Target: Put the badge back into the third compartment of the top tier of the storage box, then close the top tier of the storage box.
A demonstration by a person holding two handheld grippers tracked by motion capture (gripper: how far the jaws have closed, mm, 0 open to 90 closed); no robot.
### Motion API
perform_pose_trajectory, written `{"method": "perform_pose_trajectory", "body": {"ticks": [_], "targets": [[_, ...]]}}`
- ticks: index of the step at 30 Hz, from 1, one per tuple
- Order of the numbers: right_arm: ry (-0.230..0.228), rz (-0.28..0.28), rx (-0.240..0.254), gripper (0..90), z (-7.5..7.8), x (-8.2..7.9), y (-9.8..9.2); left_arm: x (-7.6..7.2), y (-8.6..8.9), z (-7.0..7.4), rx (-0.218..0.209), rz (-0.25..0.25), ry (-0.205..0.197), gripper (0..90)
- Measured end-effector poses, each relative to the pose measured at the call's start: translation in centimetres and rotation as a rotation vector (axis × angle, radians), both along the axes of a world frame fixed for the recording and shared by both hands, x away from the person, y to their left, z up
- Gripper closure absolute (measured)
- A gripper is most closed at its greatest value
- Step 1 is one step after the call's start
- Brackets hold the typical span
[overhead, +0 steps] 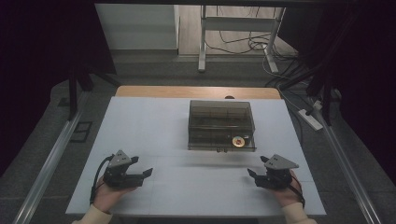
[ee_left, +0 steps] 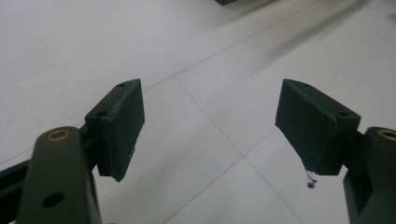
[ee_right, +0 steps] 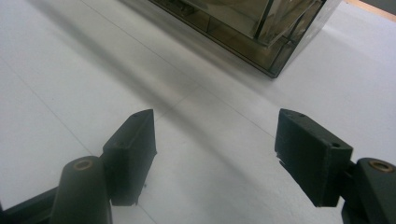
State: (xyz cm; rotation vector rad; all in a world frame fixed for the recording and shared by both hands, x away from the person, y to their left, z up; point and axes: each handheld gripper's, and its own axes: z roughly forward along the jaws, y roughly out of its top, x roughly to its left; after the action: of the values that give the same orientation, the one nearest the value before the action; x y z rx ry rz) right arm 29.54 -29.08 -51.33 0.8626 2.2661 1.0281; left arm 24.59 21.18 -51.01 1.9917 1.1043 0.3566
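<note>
A smoky see-through plastic box (overhead: 221, 124) stands in the middle of the white table (overhead: 154, 121), with a small round red-and-yellow thing (overhead: 238, 141) in its lower front right part. One corner of that box (ee_right: 261, 37) appears at the top of the right gripper view. My left gripper (overhead: 142, 166) rests near the table's front left, held by a hand, pointing right, jaws open and empty; its pads (ee_left: 121, 126) stand wide apart over bare table. My right gripper (overhead: 256, 173) sits at the front right, pointing left, open with nothing between its pads (ee_right: 308, 154).
A wooden strip (overhead: 196, 91) edges the table's far side. Metal rails (overhead: 51, 158) run along both sides. Behind the table stands a metal frame (overhead: 238, 28) with cables on the floor, and a power strip (overhead: 310, 119) lies at the right.
</note>
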Motion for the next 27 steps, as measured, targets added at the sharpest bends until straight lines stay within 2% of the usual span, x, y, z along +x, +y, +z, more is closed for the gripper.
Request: {"method": "perform_pose_trajectory", "body": {"ticks": [9, 15, 21, 27], "targets": [[0.0, 0.016, 0.011, 29.3, 0.4, -0.4, 0.5, 0.1, 0.1, -0.2, 0.004, 0.004, 0.009, 23.8], [0.021, 0.026, 0.043, 33.7, 1.0, -0.8, 1.2, 0.2, 0.1, -0.5, 0.007, 0.007, 0.015, 23.7], [0.024, 0.059, 0.072, 52.1, 1.8, -1.2, 2.1, 0.2, 0.1, -0.6, 0.009, 0.004, 0.018, 23.6], [-0.017, 0.096, 0.086, 76.5, 2.5, -1.6, 3.0, 0.2, 0.1, -0.7, 0.011, 0.007, 0.023, 23.5]]}}
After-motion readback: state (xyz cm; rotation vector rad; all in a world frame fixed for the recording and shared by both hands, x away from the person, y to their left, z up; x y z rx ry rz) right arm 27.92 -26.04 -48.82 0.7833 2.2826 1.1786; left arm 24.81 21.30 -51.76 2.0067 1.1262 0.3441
